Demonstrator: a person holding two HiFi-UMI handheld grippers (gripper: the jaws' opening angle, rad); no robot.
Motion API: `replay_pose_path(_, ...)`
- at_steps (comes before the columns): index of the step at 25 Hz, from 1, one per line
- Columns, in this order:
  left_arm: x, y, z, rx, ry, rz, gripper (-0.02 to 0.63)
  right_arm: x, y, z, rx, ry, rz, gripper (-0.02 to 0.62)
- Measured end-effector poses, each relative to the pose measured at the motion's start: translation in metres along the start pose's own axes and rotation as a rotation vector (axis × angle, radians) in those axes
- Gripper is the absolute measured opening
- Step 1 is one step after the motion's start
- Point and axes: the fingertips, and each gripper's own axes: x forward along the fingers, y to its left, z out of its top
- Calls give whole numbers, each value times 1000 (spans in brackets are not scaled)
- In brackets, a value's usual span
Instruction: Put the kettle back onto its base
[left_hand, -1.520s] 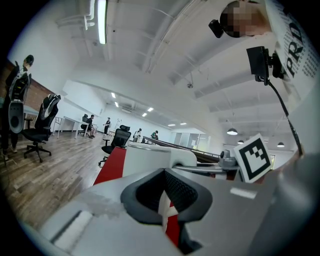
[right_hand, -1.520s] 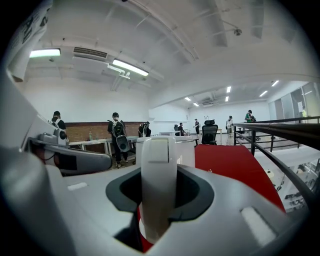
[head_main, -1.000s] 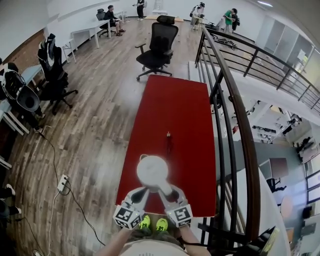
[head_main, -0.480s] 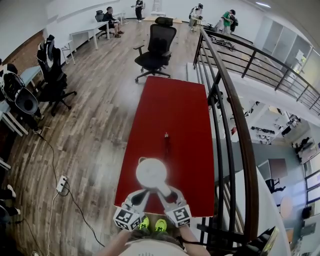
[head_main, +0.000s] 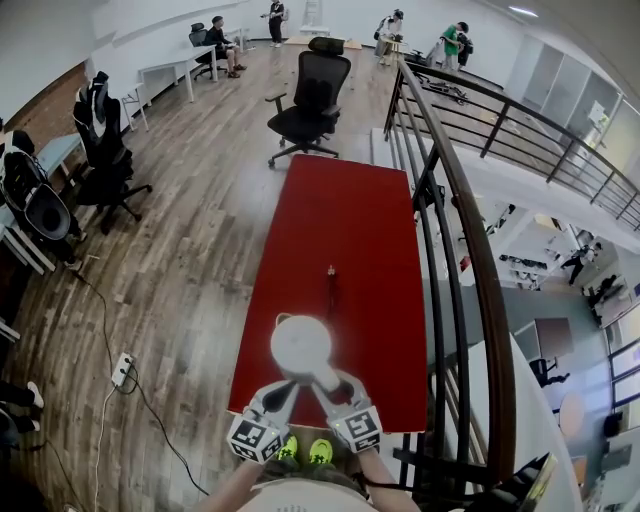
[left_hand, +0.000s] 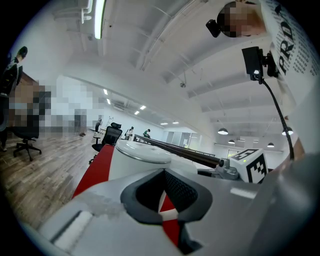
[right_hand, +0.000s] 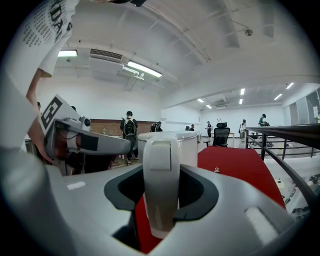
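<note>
A white kettle (head_main: 300, 345) stands upright on the red table (head_main: 345, 220) near its front edge. Its base is hidden beneath it, and a thin dark cord (head_main: 331, 285) runs away from it across the table. My right gripper (head_main: 325, 385) has the kettle's handle (right_hand: 161, 175) between its jaws. Those jaws have just been opening, and dark gaps show beside the handle. My left gripper (head_main: 283, 388) sits close by the near left side of the kettle (left_hand: 142, 155). Its tips meet and hold nothing.
A dark metal railing (head_main: 450, 200) runs along the table's right side over a drop to a lower floor. A black office chair (head_main: 310, 90) stands beyond the far end. Wood floor and more chairs (head_main: 105, 150) lie to the left.
The head view has drifted slightly. The kettle and both grippers keep their places.
</note>
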Motion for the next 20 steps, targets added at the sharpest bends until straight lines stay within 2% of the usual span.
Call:
replay_pose_path(3,1,-2,11,7,-23,-11,-5,-8,-2,19,-17,-41,-12,211)
replay_pose_path(8,2,-11,48,41,-96,-27,-5,-20,2,61,-143,-93,17,213)
replay_pose_path(9,4,-13,58,57,-114,-37,-5,-23,3,70,-179,-98,18,198)
replay_pose_path(11,7,-18,75,84,-143,-53,-5,-28,5,83,-258,-83,13,23)
replay_pose_path(13,9,-22,86,96,-158,-65,-5,-31,5,88,-292,-58,1,8)
replay_pose_path(20,9,-26,93,92,-168,-91,-5,-29,1,97,-264,-51,-43,8)
